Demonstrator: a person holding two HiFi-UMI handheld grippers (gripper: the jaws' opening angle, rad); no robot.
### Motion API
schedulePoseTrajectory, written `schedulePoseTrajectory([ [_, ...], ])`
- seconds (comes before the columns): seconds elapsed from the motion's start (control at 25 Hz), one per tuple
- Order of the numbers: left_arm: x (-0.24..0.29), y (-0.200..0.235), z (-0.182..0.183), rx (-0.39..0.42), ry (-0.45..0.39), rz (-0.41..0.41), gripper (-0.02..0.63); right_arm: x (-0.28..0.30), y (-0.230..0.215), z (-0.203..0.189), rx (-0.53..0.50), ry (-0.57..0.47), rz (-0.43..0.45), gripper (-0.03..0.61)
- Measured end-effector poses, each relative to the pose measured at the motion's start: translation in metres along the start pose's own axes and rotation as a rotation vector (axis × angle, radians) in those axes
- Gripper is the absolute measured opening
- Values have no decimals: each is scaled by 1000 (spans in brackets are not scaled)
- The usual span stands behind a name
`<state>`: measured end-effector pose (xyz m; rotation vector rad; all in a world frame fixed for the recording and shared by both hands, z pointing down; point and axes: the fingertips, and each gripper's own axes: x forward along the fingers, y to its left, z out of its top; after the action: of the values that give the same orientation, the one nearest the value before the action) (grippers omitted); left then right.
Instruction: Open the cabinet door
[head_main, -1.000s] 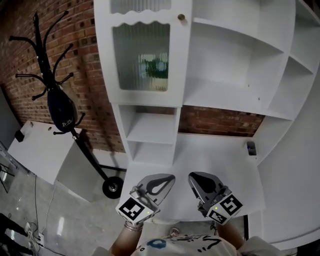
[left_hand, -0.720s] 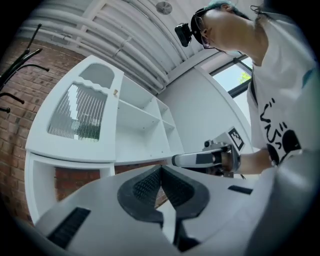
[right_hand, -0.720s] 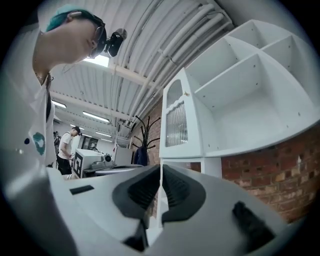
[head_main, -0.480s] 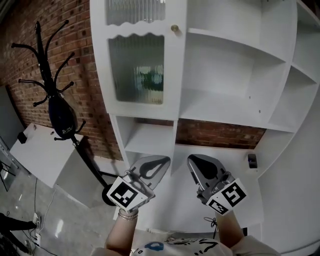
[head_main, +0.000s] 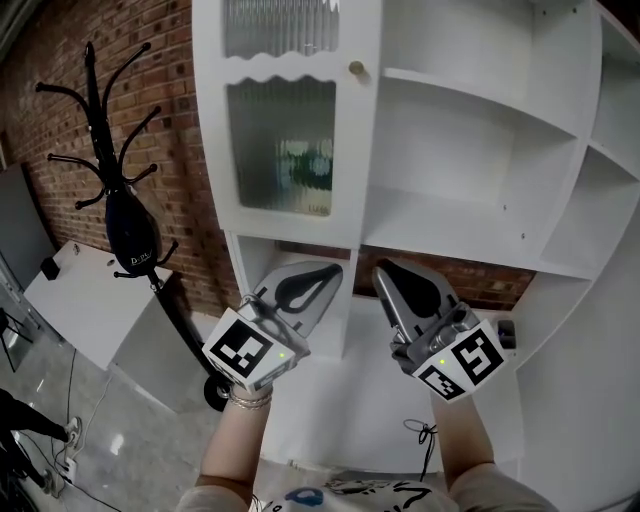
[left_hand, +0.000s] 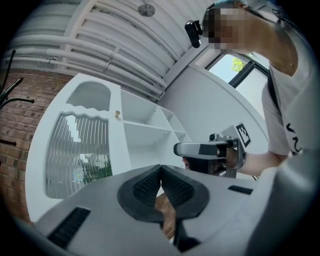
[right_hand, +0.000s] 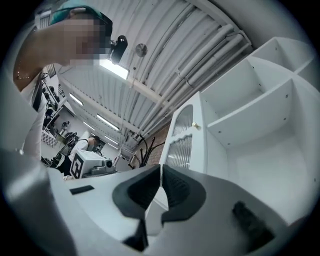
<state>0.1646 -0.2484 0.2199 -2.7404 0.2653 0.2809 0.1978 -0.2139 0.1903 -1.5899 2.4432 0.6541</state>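
Observation:
A white cabinet door (head_main: 290, 120) with ribbed glass panes stands closed at the upper left of the shelf unit, with a small brass knob (head_main: 356, 68) on its right stile. My left gripper (head_main: 325, 272) is shut and empty, below the door. Beside it my right gripper (head_main: 385, 272) is shut and empty too, under the knob and well short of it. The left gripper view shows the door (left_hand: 77, 150), the knob (left_hand: 118, 114) and the closed tips (left_hand: 160, 169). The right gripper view shows the door (right_hand: 181, 142), the knob (right_hand: 196, 126) and its tips (right_hand: 161, 168) together.
Open white shelves (head_main: 470, 150) fill the right of the unit, small cubbies (head_main: 290, 270) sit under the door. A black coat stand (head_main: 115, 190) stands at the left before a brick wall (head_main: 170, 120). A white table (head_main: 85, 300) is lower left. A small dark object (head_main: 505, 333) lies on the desk surface.
Both grippers have risen toward the cabinet and rolled a little. They stay shut, side by side. The door has not moved.

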Motion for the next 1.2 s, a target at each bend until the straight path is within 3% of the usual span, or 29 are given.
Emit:
schedulePoseTrajectory([
  [0.32,17,10,37,16,-70,-24,15,24,-11,32,-41,-43,53,29],
  [0.76,45,45,73,131,-98,121,15,39,-43,62,-91,-101,87,29],
  [1.2,53,63,109,237,-118,120,15,56,-62,88,-120,-126,29,29],
])
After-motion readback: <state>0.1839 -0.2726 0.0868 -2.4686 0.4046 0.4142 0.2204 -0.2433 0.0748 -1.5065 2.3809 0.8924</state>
